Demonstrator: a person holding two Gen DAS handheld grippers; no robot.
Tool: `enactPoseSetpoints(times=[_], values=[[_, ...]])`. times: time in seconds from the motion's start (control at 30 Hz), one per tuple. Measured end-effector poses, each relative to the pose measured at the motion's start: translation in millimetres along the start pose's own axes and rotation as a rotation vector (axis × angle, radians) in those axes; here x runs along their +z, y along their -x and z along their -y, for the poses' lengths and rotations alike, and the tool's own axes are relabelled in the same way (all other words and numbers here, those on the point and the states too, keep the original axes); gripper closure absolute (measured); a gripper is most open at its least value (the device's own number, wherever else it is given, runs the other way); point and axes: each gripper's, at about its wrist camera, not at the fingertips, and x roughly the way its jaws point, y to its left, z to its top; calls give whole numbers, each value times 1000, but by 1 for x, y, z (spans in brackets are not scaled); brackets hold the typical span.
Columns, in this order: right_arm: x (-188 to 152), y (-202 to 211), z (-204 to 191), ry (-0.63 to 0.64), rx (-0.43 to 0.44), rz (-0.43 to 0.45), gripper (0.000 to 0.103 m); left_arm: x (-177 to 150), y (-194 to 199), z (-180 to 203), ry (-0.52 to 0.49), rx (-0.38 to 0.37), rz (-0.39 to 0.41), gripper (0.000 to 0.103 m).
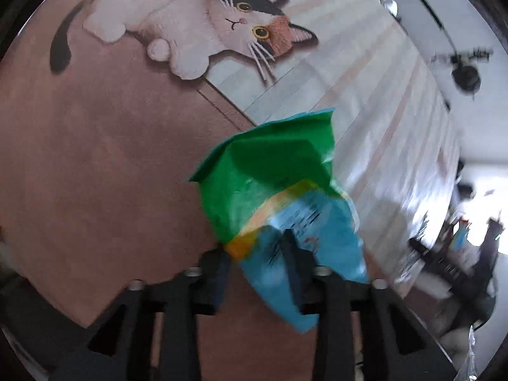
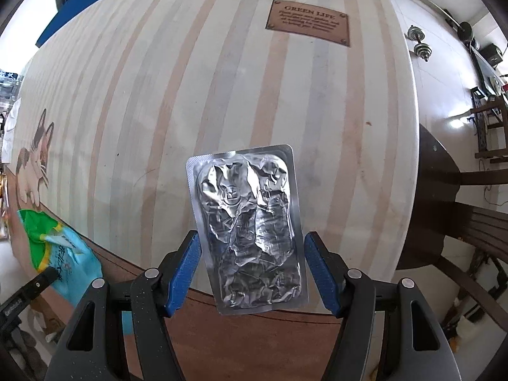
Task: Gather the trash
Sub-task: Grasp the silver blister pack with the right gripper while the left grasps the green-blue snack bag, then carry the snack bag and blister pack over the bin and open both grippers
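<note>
Up close, left gripper (image 1: 257,254) is clenched on a crumpled green-and-blue snack wrapper (image 1: 279,197), black fingers pinching its blue lower part, green end sticking up and away from the camera; frame is motion-blurred. Under it is the brown part of the tablecloth (image 1: 95,158), further out a printed calico cat (image 1: 203,28) lying along the edge where the brown meets the pale striped area. Right gripper (image 2: 250,263) is spread wide, blue-padded fingers (image 2: 185,263) on either side of a crumpled silver foil blister pack (image 2: 250,225), small gaps visible on both sides, so not gripping it. Blister pack lies flat on the tablecloth, its near end over the brown band, the rest on the stripes. At lower left of the right wrist view the same snack wrapper shows, held off the table edge by the left gripper's black finger. Far across the stripes, a brown printed plaque (image 2: 308,27) reading GREEN LIFE. Beyond the table, dumbbells (image 2: 420,43) on the floor and a dark wooden chair (image 2: 460,197) at right.
</note>
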Motion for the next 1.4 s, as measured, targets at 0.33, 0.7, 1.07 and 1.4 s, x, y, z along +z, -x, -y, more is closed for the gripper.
enactPoseSetpoints(times=[0.33, 0.7, 1.07, 1.4], values=[[7, -12, -4, 8, -51, -8, 32, -15, -9, 33, -33, 78, 121, 68], [6, -10, -12, 78, -81, 6, 34, 1, -18, 62, -136, 132, 140, 75], [3, -9, -17, 117, -87, 34, 35, -17, 7, 58, -168, 128, 196, 91], [-25, 23, -25, 151, 3, 64, 35, -47, 56, 52, -204, 136, 274, 93]])
